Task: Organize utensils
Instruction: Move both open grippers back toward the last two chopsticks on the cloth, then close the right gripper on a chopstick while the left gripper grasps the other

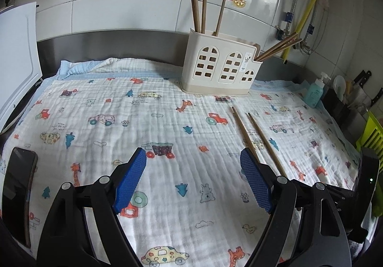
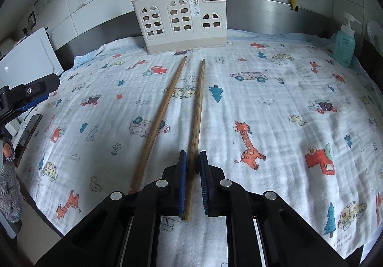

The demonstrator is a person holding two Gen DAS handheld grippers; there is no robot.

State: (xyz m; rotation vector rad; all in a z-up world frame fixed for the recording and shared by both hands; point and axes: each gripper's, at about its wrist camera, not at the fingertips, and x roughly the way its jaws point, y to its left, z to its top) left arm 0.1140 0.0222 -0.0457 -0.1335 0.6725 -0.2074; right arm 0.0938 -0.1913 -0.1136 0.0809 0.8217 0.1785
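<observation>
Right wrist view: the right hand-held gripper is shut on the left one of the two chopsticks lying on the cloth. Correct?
Not quite. In the right wrist view the right hand-held gripper is shut on the right chopstick; the left chopstick lies free on the cloth.

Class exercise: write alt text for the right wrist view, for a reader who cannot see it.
The right gripper has its jaws shut on one chopstick; a second chopstick lies beside it on the printed cloth, before a cream utensil holder.
</observation>
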